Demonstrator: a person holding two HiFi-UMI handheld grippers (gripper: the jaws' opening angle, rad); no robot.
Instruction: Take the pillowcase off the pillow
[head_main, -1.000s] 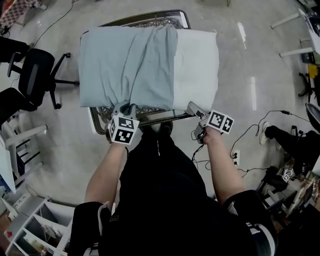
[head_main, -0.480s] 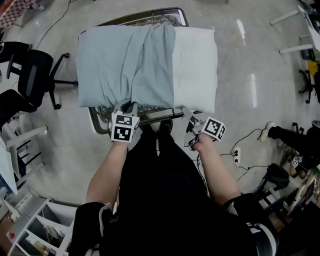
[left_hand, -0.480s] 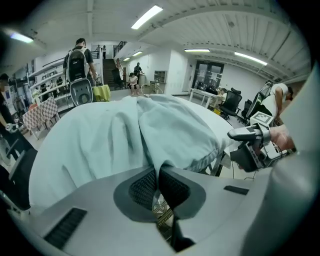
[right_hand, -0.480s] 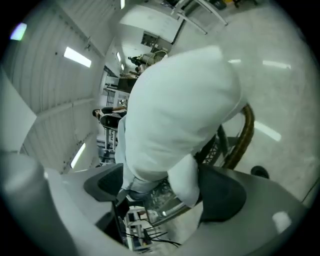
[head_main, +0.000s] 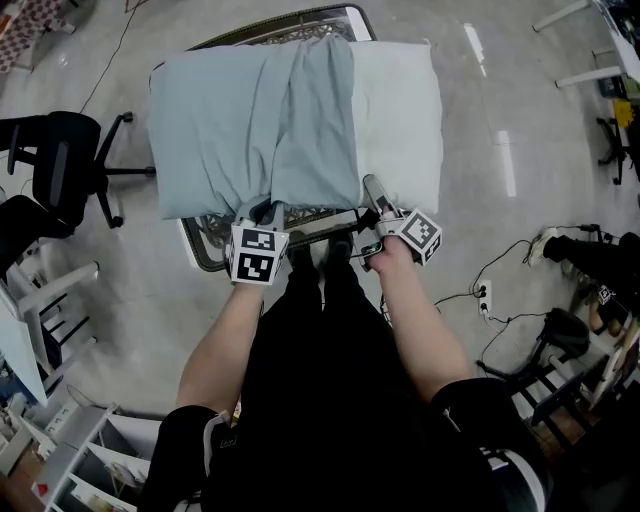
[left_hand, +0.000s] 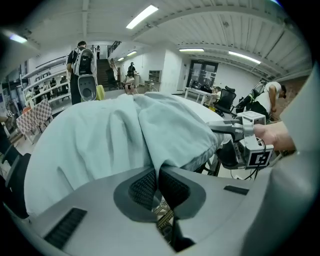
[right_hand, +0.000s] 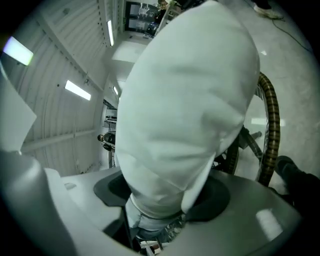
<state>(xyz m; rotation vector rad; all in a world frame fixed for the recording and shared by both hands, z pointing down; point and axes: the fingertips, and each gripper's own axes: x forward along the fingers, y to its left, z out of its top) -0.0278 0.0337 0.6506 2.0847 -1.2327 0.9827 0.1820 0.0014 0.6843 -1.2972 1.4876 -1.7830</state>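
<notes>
**A:** Start at the left. What's there?

**B:** A black office chair (head_main: 62, 165) stands on the pale floor, well apart from the work. Next comes a metal-framed table (head_main: 192, 248) with a lattice top, and the pillow lies across it.

**A:** And the pillowcase?

**B:** The pillowcase (head_main: 245, 120) is pale blue-grey and soft. It covers the left and middle of the pillow. Long creases run from the far edge toward the person, and a loose fold is gathered near the middle. Its open edge runs straight across the pillow, far side to near side.

**A:** Left hand?

**B:** The left gripper (head_main: 262, 212) is at the near edge of the table. Its jaws are pressed together with a pinch of the pillowcase's blue fabric between the ribbed pads. The cloth rises out of them in a tight pleat.

**A:** Further right?

**B:** The bare pillow (head_main: 402, 110) shows, white, plump and smooth, sticking out of the case on the right side.

**A:** Right hand?

**B:** The right gripper (head_main: 372, 190) sits at the pillow's near edge, just beside the case's open end. Its jaws have just been closing and the white pillow is between them. Both pads bear on it, and the stuffing bulges out above the grip.

**A:** Beyond that?

**B:** A power strip (head_main: 484, 297) and cables lie on the floor.
</notes>
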